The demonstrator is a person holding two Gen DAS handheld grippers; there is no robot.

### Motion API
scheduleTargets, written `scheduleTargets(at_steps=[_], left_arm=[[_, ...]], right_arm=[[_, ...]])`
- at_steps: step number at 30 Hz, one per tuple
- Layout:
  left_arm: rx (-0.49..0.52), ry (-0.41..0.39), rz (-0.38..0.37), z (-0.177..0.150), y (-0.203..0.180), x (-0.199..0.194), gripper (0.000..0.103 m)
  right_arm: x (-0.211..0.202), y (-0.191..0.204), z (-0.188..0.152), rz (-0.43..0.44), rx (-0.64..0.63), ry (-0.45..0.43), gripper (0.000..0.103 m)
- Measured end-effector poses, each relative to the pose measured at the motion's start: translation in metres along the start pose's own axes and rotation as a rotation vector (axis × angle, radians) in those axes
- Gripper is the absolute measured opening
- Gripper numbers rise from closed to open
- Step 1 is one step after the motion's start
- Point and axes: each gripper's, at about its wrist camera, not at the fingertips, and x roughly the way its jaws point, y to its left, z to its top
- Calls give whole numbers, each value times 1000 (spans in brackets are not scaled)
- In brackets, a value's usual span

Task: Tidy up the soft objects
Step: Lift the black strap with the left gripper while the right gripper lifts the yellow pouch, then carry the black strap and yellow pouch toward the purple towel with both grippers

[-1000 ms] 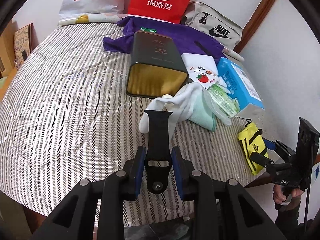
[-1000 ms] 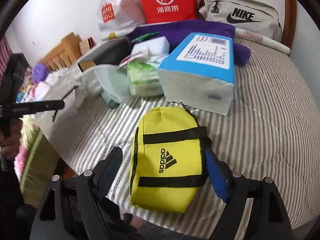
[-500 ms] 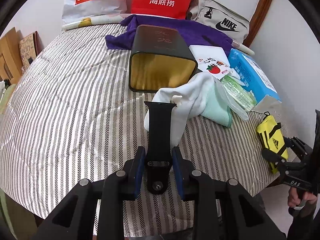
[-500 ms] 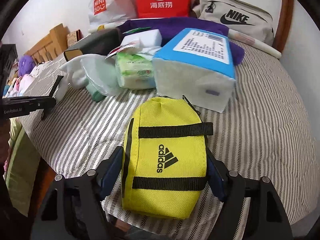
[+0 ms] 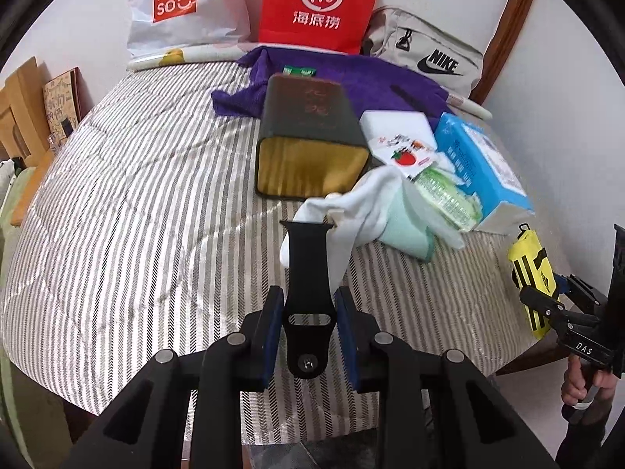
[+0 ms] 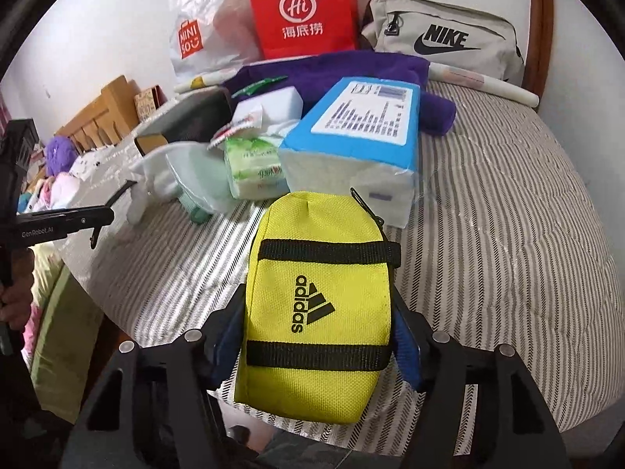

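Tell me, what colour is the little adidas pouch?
Bright yellow with black straps; the adidas pouch shows best in the right wrist view.

Both views are evenly bright with soft, daylight-like light and no harsh shadows. The striped bedspread (image 5: 136, 203) shows pale glare in a band at about 9 o'clock in the left view and near 7 o'clock in the right view. A soft shadow lies under the yellow pouch (image 6: 316, 297). Fisheye distortion bends the bed edge and wall lines, and a black vignette fills the corners. Focus is sharp centrally, softer toward the rims.
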Motion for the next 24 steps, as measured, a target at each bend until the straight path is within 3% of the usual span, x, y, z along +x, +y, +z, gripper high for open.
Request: scheduleTargets(at_steps=[5, 24], left_arm=[[6, -35, -46, 9, -1, -14, 26], [13, -113, -58, 54, -3, -44, 26]], right_arm=[[-13, -4, 9, 19, -4, -22, 65], [-38, -8, 74, 56, -52, -120, 65]])
